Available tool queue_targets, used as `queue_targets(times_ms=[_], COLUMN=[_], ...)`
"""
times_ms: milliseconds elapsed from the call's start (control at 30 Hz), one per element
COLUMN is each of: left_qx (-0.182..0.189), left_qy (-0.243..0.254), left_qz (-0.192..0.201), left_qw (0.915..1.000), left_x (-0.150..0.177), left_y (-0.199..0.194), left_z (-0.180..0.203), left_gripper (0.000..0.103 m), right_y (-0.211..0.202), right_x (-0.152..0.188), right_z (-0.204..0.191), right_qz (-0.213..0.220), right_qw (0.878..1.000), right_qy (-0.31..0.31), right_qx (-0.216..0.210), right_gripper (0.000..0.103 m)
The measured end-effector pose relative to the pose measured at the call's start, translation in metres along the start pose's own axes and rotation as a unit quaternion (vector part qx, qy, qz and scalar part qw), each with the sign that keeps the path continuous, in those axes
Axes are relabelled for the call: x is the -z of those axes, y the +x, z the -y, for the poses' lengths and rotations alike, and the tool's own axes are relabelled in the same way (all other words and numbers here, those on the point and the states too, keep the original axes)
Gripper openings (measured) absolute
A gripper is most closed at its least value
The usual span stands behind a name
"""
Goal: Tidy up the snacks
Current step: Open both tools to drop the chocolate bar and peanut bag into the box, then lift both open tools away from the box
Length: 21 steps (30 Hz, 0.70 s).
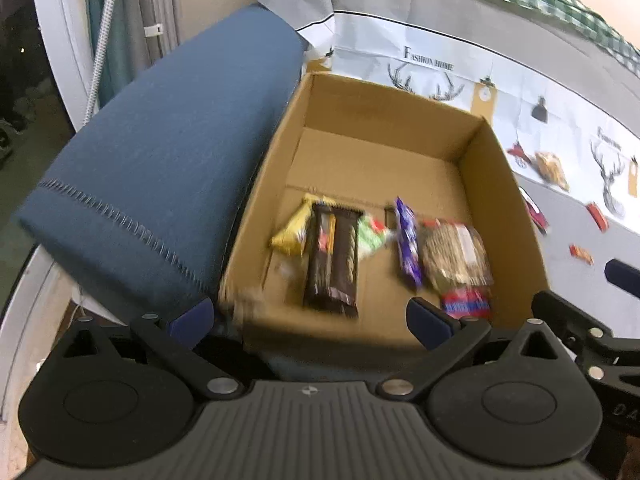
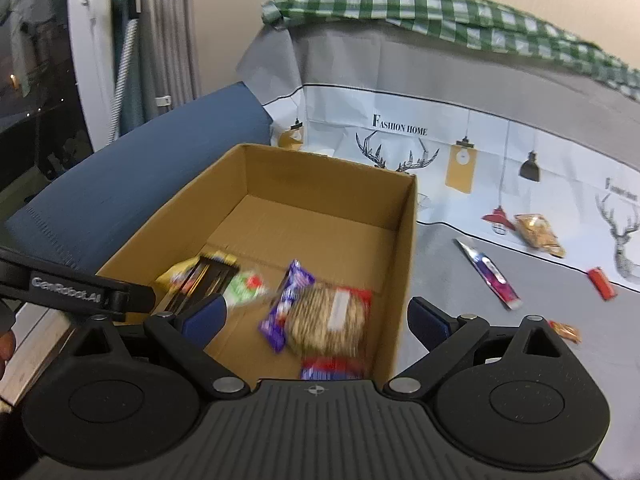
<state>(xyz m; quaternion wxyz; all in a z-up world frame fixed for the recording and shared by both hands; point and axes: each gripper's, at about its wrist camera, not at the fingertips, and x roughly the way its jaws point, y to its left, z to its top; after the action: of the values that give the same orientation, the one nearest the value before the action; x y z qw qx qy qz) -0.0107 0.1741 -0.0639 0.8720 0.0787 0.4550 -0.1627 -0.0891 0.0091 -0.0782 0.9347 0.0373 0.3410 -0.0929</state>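
Note:
An open cardboard box (image 1: 500,184) (image 2: 404,240) holds several snacks: a yellow packet (image 1: 290,232), a brown biscuit pack (image 1: 332,260), a green sweet (image 1: 370,236), a purple bar (image 1: 408,240) (image 2: 286,304), a round cracker pack (image 1: 456,252) (image 2: 328,316) and a red-blue packet (image 1: 466,300). My left gripper (image 1: 310,320) is open and empty over the box's near edge. My right gripper (image 2: 318,318) is open and empty above the box's near right corner. More snacks lie on the grey cloth: a purple tube (image 2: 490,274), a golden bag (image 2: 538,234), a red packet (image 2: 602,282) and an orange sweet (image 2: 566,330).
A blue padded armrest (image 1: 168,160) (image 2: 132,184) runs along the box's left side. A printed grey-white cloth (image 2: 460,248) covers the surface right of the box. A green checked cloth (image 2: 420,12) lies along the back. The left gripper's body (image 2: 72,286) shows at the left edge of the right wrist view.

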Motion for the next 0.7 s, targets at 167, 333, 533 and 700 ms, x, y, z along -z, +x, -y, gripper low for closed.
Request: queue_targets(times_ms=[167,333,533,700], left_qx=[0.012,0.013,0.015,0.009], left_qy=[0.020,0.035,0.040,0.046], left_qz=[0.025,0.052,0.076,0.097], left_qw=[0.9994,0.9980,0.9962,0.9942], left_x=[0.028,0.039,0.051,0.058], left_y=[-0.040,-0.068,-0.098,-0.118], left_z=[0.015,0.027,0.038,0.042], left_gripper=[0.102,0.102,0.102,0.102], right_y=[-0.057,-0.093,-0.132,-0.154], right_x=[0.020,0.030,0.042,0.049], right_z=[-0.005,-0.013,-0.011,-0.008], right_qz=[0.008,0.036,0.080,0.102], right_qw=[1.000,0.999,0.997,0.995], right_qy=[0.008,-0.004,-0.005,0.005], right_qx=[-0.004,-0.005,0.001,-0.001], right_gripper=[0.098,0.098,0.100,0.100])
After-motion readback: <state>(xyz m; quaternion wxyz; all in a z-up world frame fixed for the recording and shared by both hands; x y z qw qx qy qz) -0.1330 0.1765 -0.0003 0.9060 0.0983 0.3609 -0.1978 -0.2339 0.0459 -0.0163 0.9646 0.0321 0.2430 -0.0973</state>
